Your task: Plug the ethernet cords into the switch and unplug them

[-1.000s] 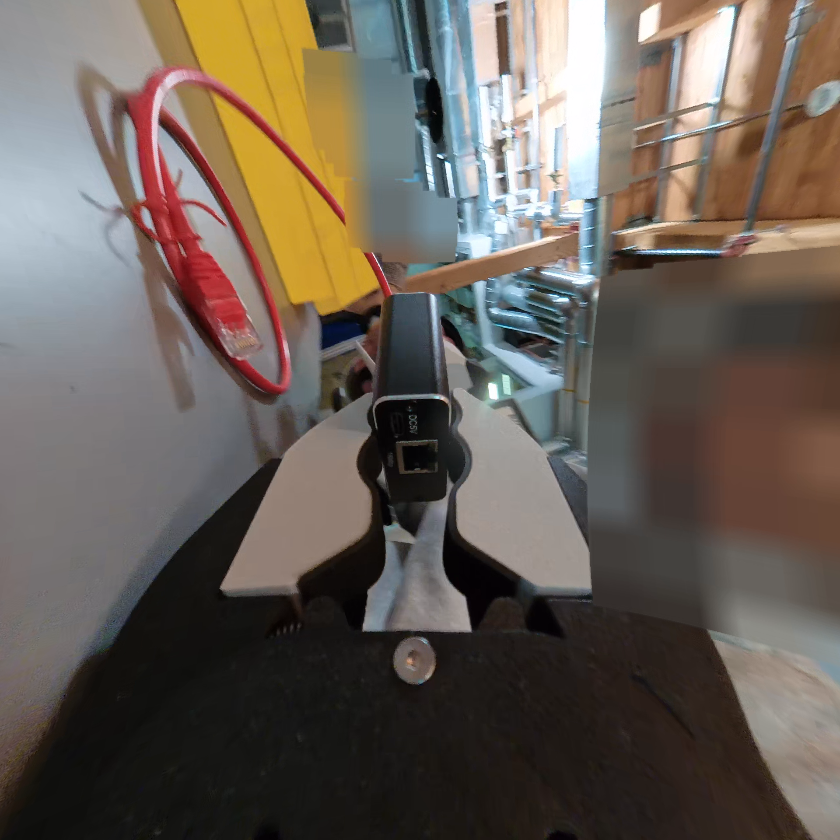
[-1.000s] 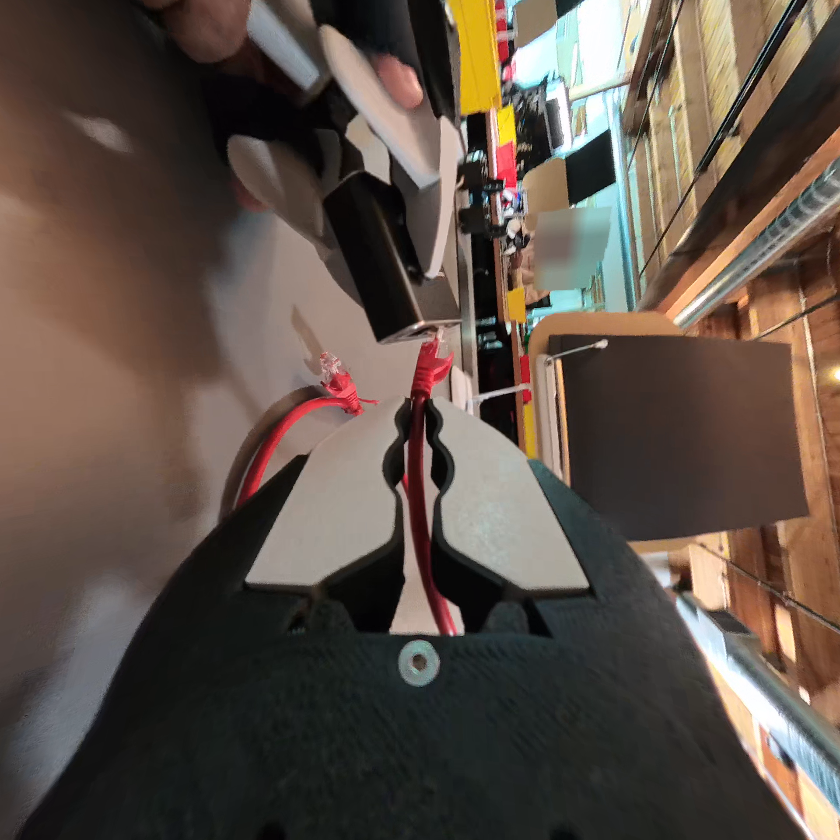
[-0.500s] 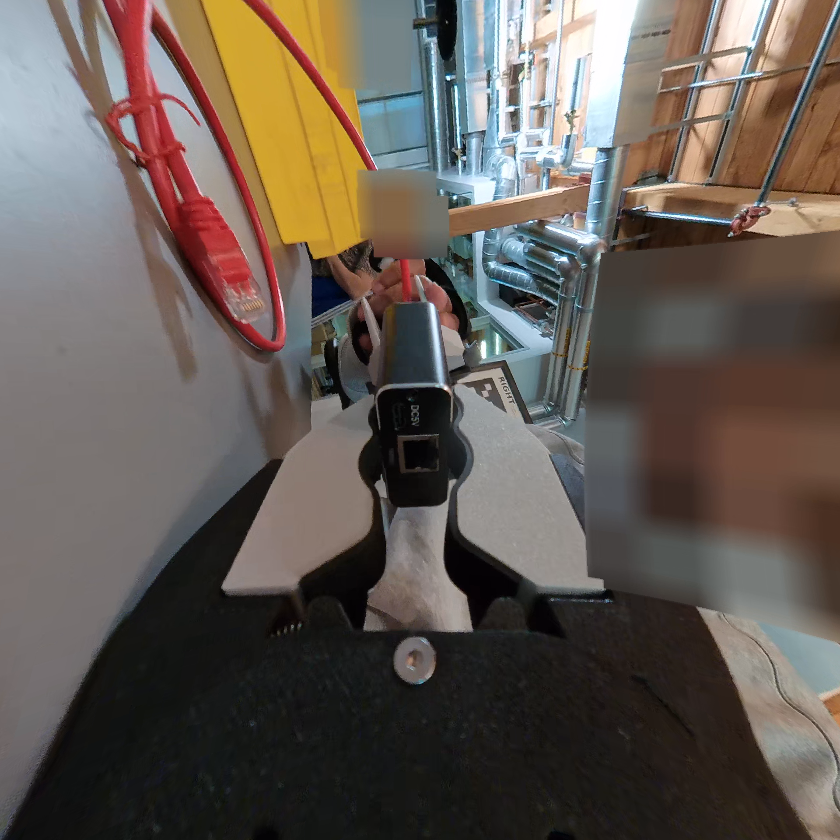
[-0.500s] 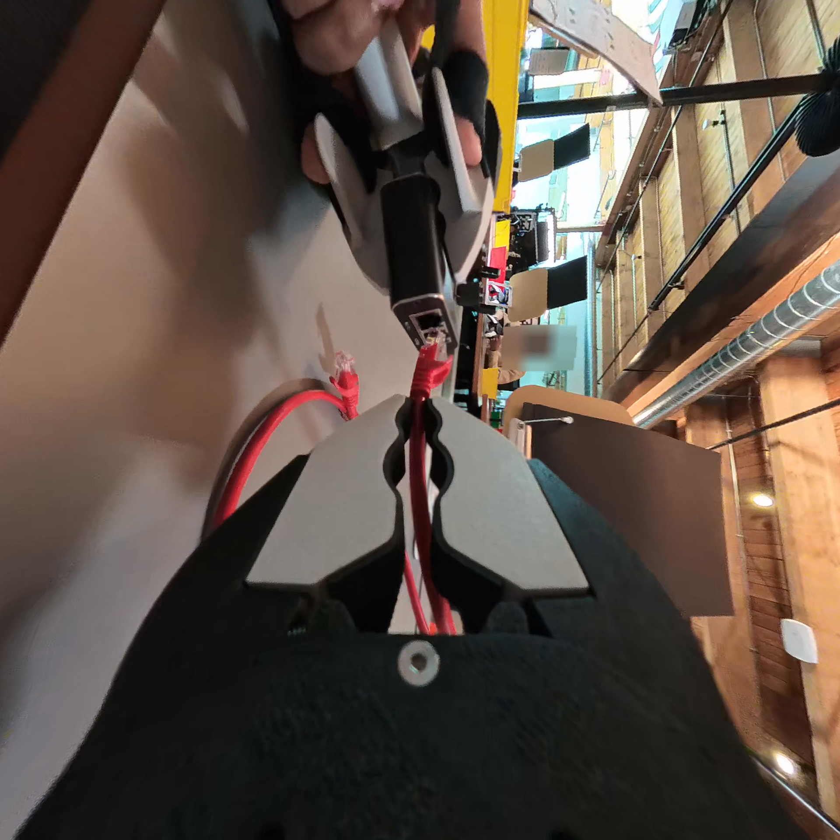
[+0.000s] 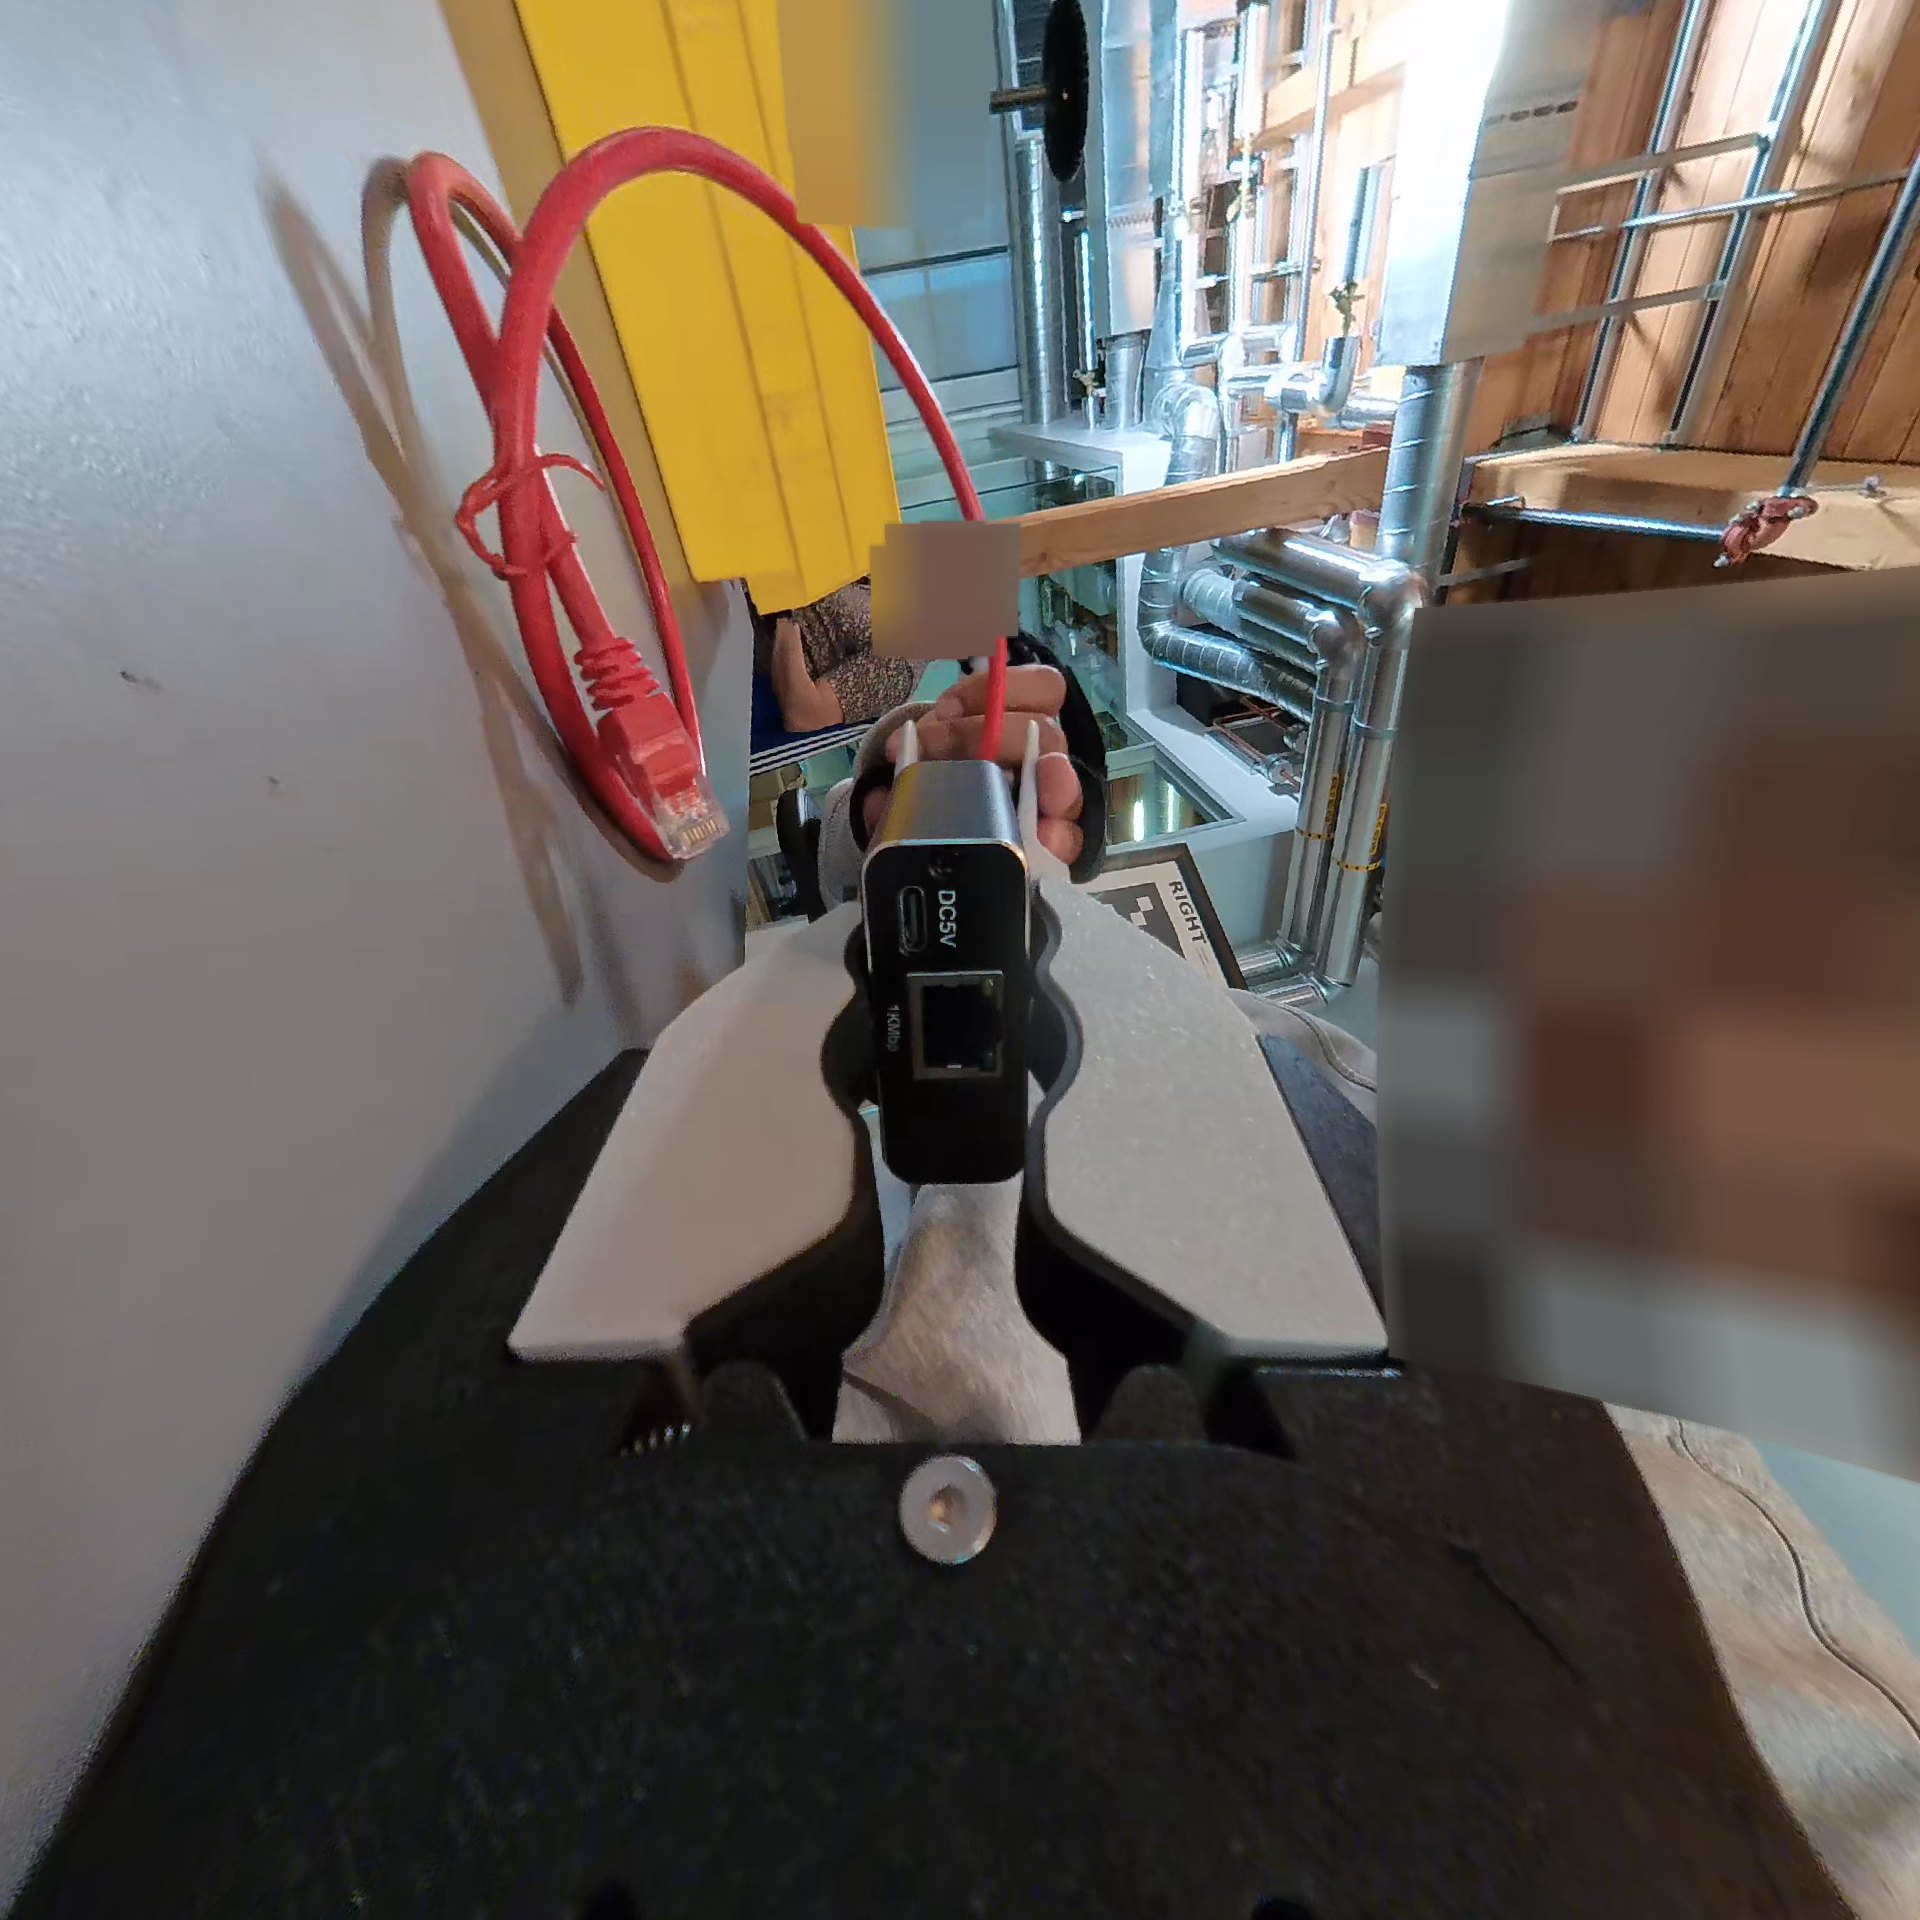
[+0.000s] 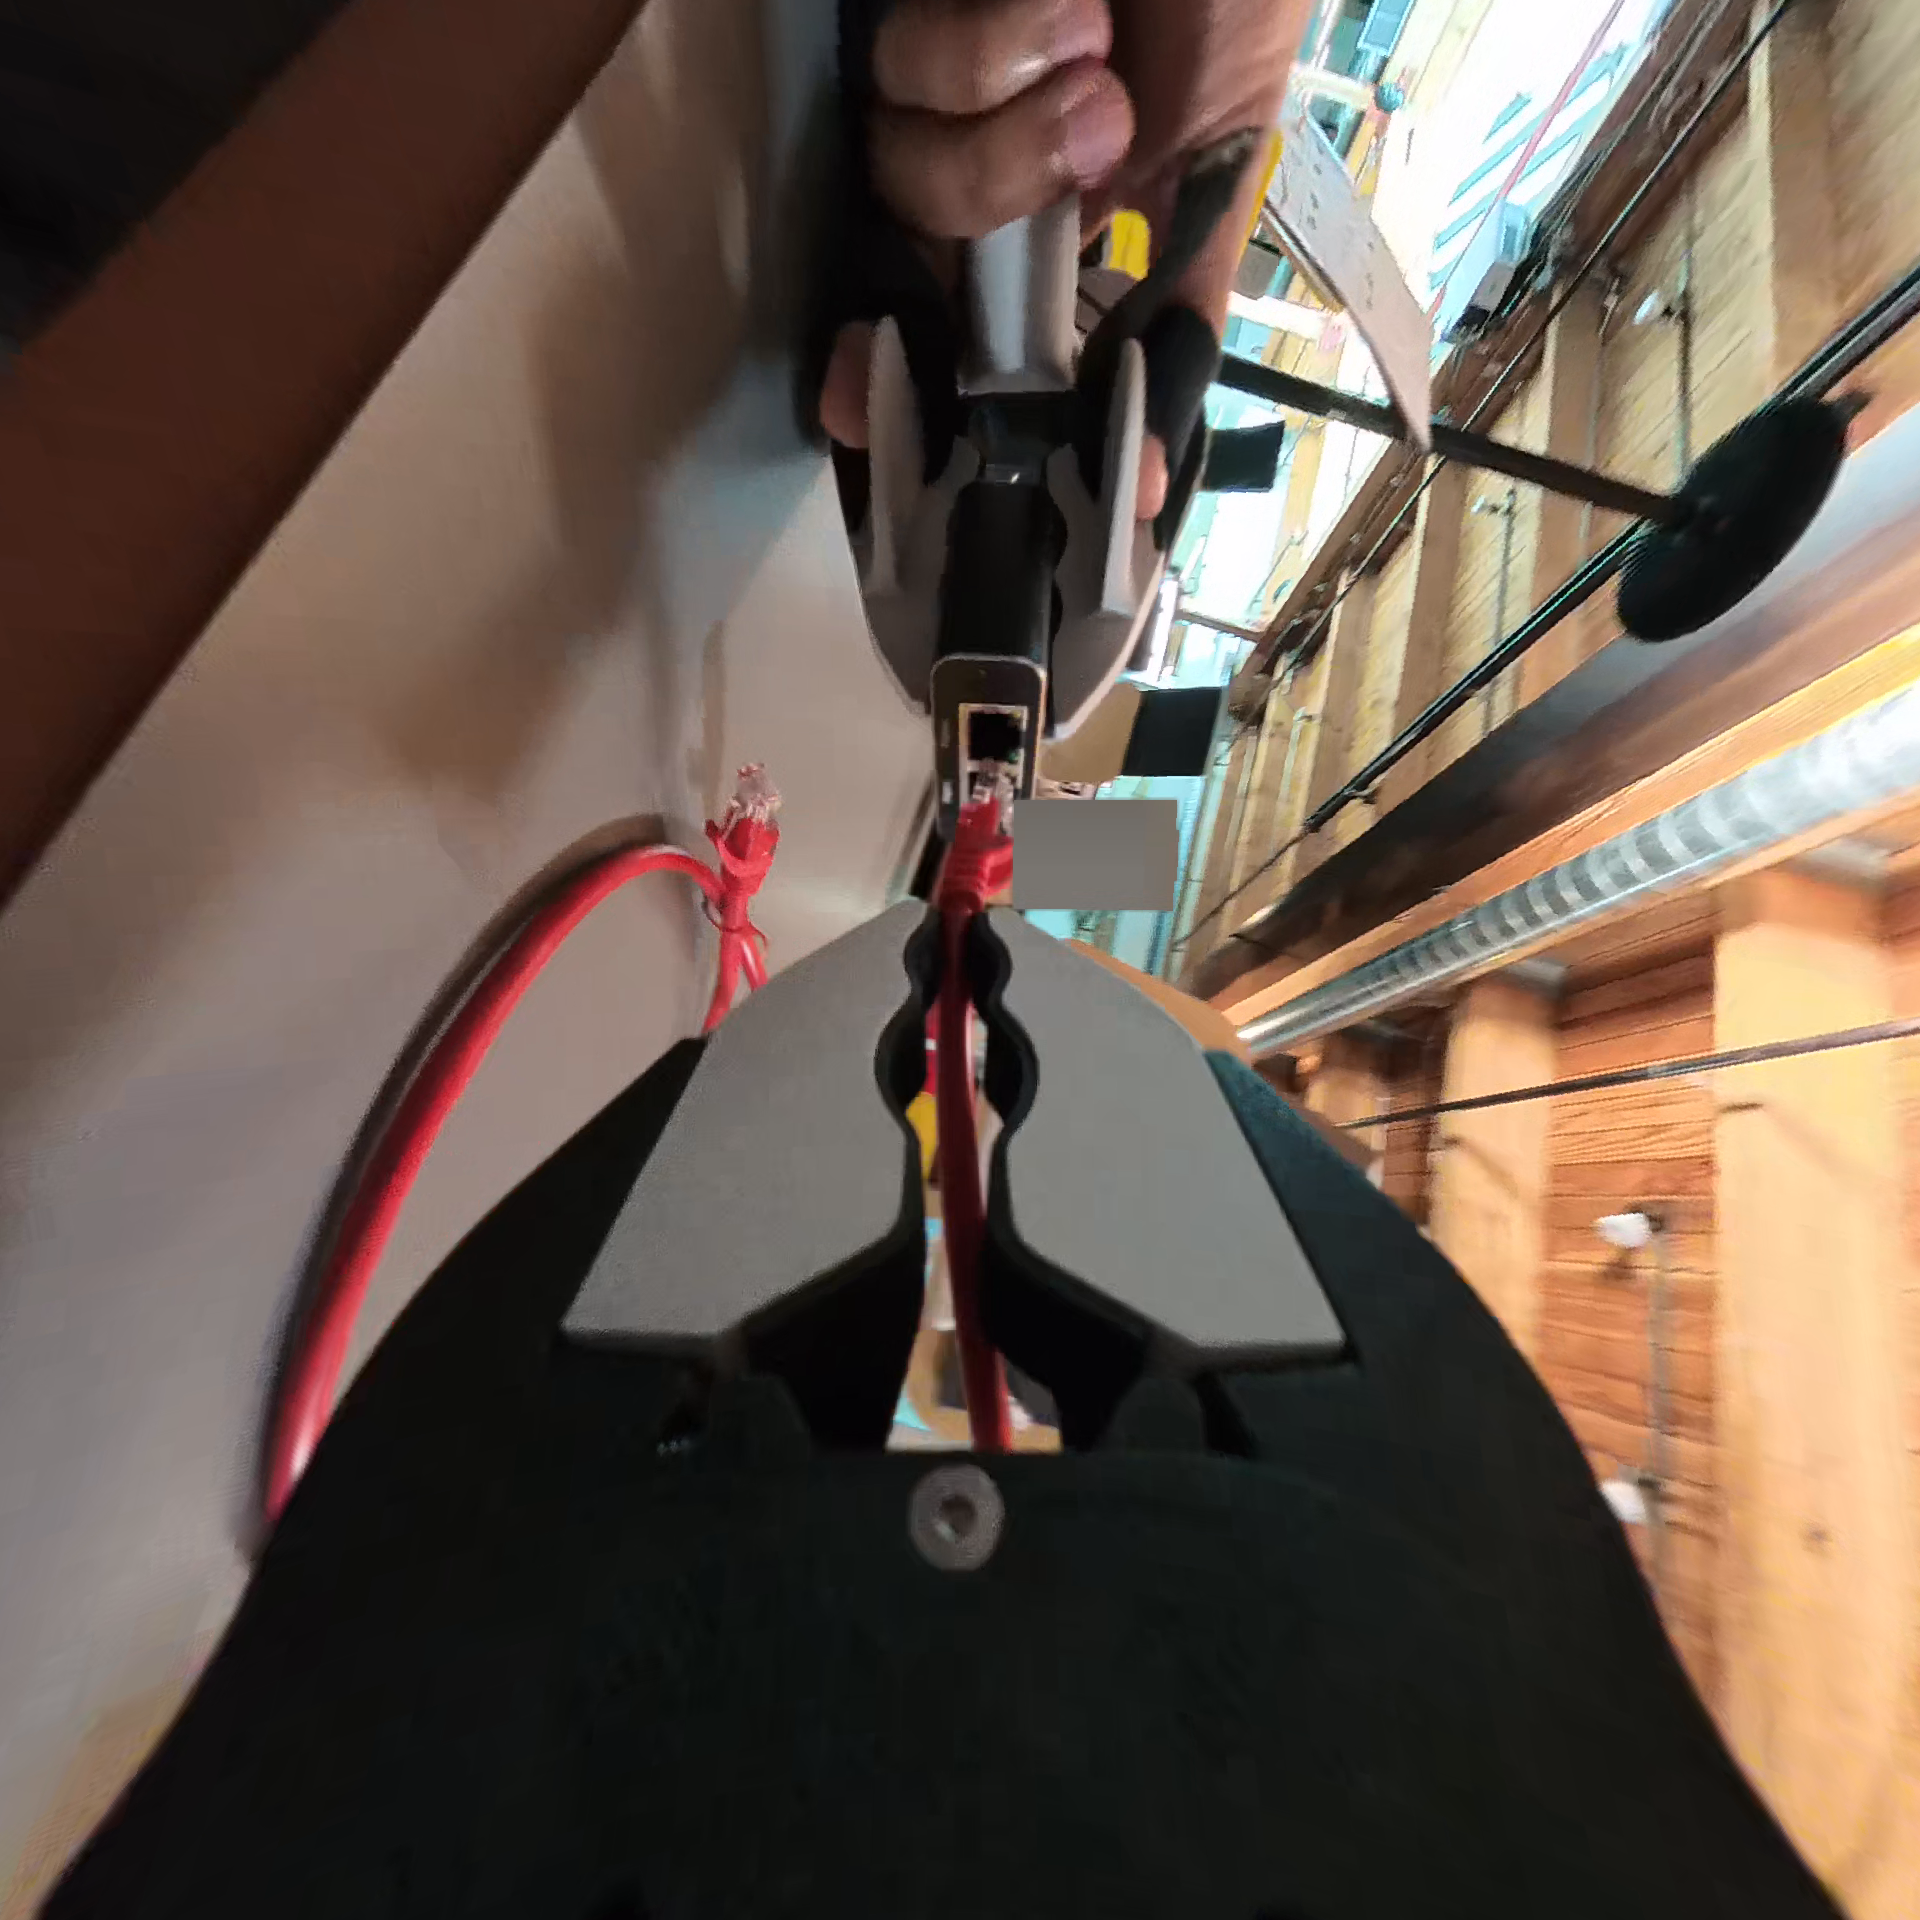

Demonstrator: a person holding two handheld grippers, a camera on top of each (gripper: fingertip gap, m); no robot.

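My left gripper [image 5: 951,935] is shut on a small black switch [image 5: 948,1018], held in the air with an empty ethernet port facing the camera. My right gripper [image 6: 954,914] is shut on a red ethernet cord [image 6: 966,1143] just behind its plug [image 6: 977,847]. In the right wrist view the plug tip sits at the lower port of the switch [image 6: 987,727]; the upper port is empty. The cord's other plug [image 5: 665,779] lies on the grey table [image 5: 208,831], tied in a loop. It also shows in the right wrist view [image 6: 750,821].
Both views are rolled sideways, so the table stands on the left. A yellow panel [image 5: 727,312] stands beyond the table edge. Metal pipes [image 5: 1299,623] and wooden walls fill the background. A person's hand [image 6: 997,135] holds the left gripper.
The two grippers have come together and lined up. The red plug has gone from just off the switch's end to its lower port. The switch now faces the right gripper squarely.
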